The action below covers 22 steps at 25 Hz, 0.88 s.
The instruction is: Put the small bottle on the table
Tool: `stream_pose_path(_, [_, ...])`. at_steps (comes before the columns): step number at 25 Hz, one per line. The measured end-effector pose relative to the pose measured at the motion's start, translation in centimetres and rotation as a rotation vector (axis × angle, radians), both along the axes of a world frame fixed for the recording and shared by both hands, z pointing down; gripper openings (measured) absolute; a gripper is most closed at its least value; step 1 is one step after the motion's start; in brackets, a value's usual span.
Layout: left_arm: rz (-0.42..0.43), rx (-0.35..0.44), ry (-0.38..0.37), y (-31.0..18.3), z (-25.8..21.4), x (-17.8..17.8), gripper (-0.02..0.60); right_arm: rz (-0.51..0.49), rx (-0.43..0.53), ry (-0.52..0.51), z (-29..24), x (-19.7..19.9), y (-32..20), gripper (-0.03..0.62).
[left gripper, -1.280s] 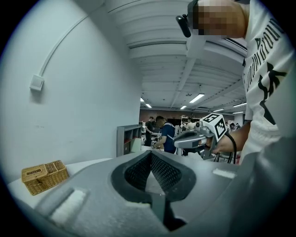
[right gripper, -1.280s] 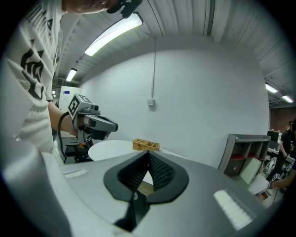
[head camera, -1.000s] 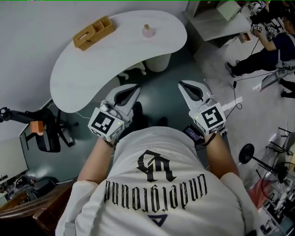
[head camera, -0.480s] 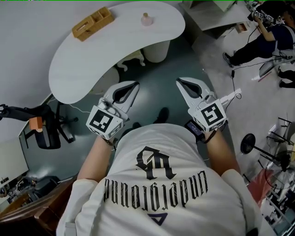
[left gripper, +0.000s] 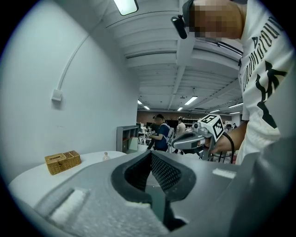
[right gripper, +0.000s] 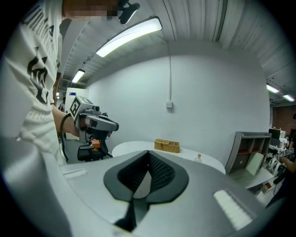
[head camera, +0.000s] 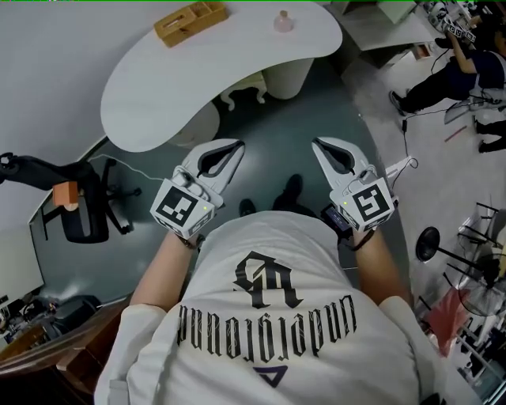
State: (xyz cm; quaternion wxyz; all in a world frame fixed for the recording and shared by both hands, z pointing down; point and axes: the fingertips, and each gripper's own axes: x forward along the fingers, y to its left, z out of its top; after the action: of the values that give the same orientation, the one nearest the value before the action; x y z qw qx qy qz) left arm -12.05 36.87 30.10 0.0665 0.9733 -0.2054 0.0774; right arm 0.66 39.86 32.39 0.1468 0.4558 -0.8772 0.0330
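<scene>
The small pinkish bottle (head camera: pixel 282 21) stands upright on the white curved table (head camera: pixel 237 67), right of a wicker basket (head camera: pixel 190 21). My left gripper (head camera: pixel 237 145) and right gripper (head camera: pixel 319 144) are held side by side over the dark floor, well short of the table. Both are shut with nothing between the jaws. In the left gripper view the bottle (left gripper: pixel 106 156) and basket (left gripper: pixel 63 161) sit far off beyond the closed jaws, with the right gripper (left gripper: pixel 203 134) alongside. The right gripper view shows the bottle (right gripper: pixel 199 158) and basket (right gripper: pixel 167 146) on the distant table.
A black office chair (head camera: pixel 75 213) with an orange part stands at the left. The table's white pedestals (head camera: pixel 285 75) rise from the floor ahead. A seated person (head camera: pixel 466 67) and desks are at the top right, and stands and cables (head camera: pixel 443 257) at the right. A grey shelf (right gripper: pixel 252 155) stands beyond the table.
The table, basket and bottle have slid up and to the right in the head view. Both grippers stay shut and empty, held much the same in front of the body.
</scene>
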Motion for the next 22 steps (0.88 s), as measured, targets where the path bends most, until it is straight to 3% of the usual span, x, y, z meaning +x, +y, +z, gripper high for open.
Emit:
stream_pose_path(10, [0.011,-0.009,0.022,3.1,0.6,-6.9,0.008,-0.017,0.000,-0.007,0.5,-7.7,3.6,0.003])
stream_pose_path(22, [0.027,-0.009,0.034,4.2,0.1,-8.4,0.008,-0.005,-0.005,-0.005,0.3,-9.6,4.8,0.003])
